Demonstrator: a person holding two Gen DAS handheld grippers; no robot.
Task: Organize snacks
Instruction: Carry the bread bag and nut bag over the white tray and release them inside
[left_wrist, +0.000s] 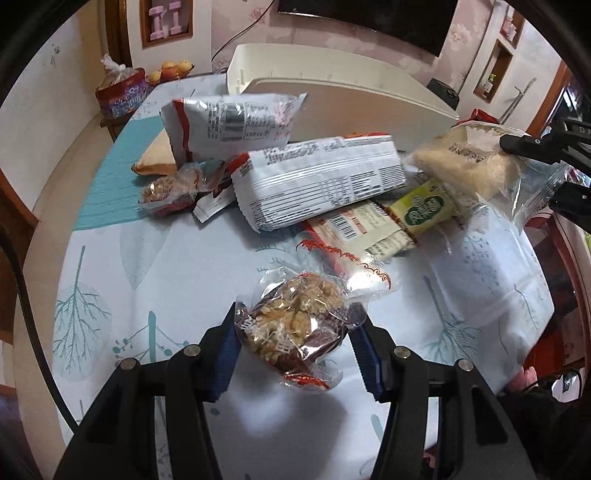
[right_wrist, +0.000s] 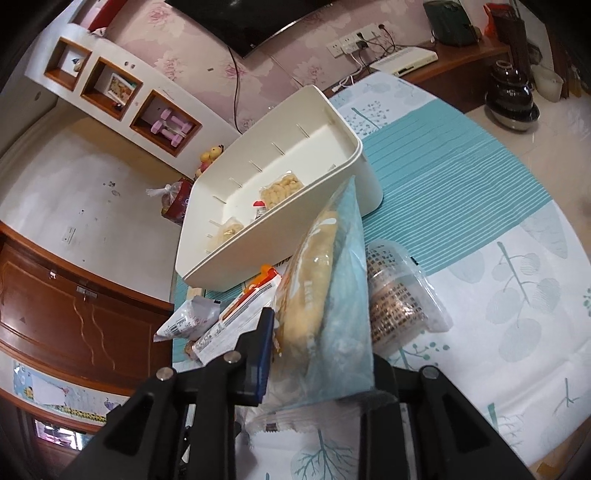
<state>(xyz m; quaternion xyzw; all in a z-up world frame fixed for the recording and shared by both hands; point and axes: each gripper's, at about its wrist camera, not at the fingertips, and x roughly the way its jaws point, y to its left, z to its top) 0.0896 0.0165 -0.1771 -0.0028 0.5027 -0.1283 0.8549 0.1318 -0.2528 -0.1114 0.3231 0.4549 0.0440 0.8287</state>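
Note:
My left gripper (left_wrist: 295, 332) is shut on a clear packet of walnut-stuffed dates (left_wrist: 295, 325) and holds it above the tablecloth. My right gripper (right_wrist: 321, 354) is shut on a clear packet of pale yellow snack (right_wrist: 317, 288); it shows at the right of the left wrist view (left_wrist: 469, 166). A white storage bin (right_wrist: 280, 177) stands behind the pile and holds a few snack packets (right_wrist: 280, 190). It also shows in the left wrist view (left_wrist: 332, 85).
A pile of snack packets lies before the bin: two white ones (left_wrist: 317, 181), a green one (left_wrist: 424, 206), a red-trimmed one (left_wrist: 354, 229), another walnut-date packet (left_wrist: 166, 192). A round biscuit packet (right_wrist: 399, 295) lies right of my right gripper. A bagged box (left_wrist: 122, 92) stands far left.

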